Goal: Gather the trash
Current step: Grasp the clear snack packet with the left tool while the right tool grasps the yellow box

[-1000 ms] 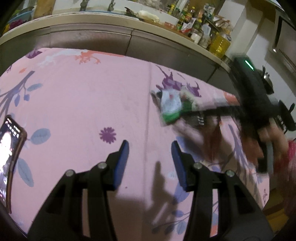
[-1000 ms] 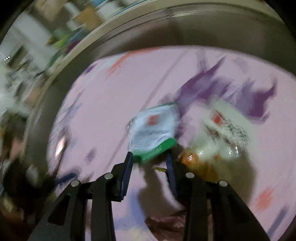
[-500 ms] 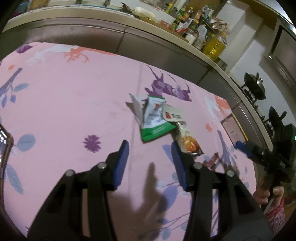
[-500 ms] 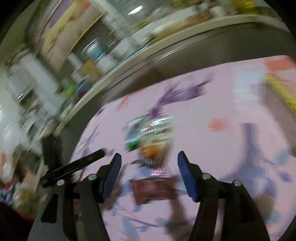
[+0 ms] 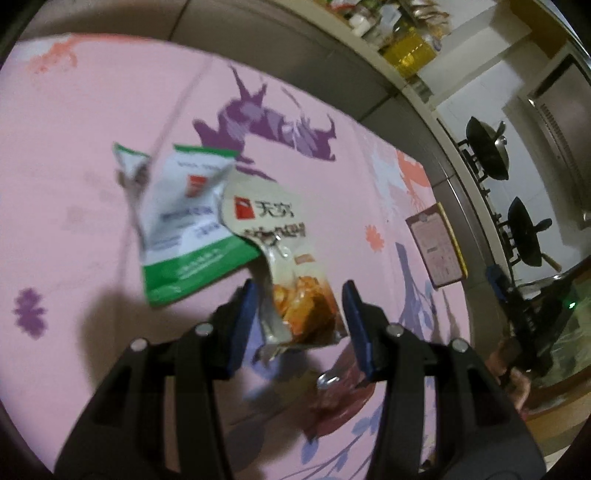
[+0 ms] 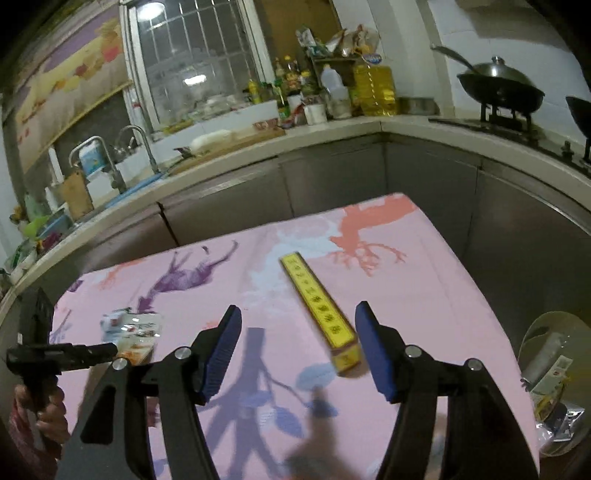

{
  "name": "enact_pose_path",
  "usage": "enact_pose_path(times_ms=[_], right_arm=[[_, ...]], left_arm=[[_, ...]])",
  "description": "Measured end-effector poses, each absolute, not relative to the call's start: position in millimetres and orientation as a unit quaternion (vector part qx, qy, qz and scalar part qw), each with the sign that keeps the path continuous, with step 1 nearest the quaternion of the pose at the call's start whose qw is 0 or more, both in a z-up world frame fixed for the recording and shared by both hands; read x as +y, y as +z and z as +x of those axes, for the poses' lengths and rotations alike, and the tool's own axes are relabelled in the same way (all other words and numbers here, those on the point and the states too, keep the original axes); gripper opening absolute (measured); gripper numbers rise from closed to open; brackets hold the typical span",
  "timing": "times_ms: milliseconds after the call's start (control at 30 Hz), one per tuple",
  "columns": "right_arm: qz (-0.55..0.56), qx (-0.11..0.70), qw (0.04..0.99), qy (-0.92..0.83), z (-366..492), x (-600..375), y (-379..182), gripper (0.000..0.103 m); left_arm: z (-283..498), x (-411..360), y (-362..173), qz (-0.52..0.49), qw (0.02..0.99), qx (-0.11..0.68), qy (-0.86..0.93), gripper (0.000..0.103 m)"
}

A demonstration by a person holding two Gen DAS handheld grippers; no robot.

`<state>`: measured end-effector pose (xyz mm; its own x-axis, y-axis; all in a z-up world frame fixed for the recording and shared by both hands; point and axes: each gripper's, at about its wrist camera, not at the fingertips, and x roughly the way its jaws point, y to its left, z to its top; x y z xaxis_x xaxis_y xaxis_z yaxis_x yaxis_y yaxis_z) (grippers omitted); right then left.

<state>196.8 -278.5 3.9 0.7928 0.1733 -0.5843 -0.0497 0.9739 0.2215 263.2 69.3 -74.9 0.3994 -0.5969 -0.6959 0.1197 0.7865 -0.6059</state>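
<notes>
Dim, warm indoor light throughout, with black fisheye vignetting at every corner and strong bending of straight lines toward the edges. Brightest spot: a ceiling lamp (image 6: 151,9) glaring beside the barred window (image 6: 195,66). Hard dark shadows of the gripper fingers thrown forward across the pink tablecloth (image 5: 74,147), so lit from behind and above. Motion blur smearing the wrappers (image 5: 207,221) and the cloth's print in the left view; right view sharper, slight blur on the yellow box (image 6: 319,306).
</notes>
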Motion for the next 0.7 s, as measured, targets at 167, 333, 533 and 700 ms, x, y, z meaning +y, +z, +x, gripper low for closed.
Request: enact_pose_path(times_ms=[167,333,533,700], right_arm=[[0.078,0.342,0.935,0.054,207,-285,-21,0.062],[0.063,0.345,0.934,0.063,211,-284,-31,0.026],[0.123,0.313,0.939,0.068,186,-310,-14,0.022],[0.145,0.266,0.953,0.031,140,-356,18,0.021]], left_arm=[[272,55,-83,-0.251,0.783,0.522,-0.227,0.012],[267,35,-71,-0.222,0.794,0.515,-0.233,0.001],[253,5,-28,-0.194,0.814,0.475,-0.272,0.001],[248,-32,0,-0.179,0.814,0.459,-0.309,0.001]])
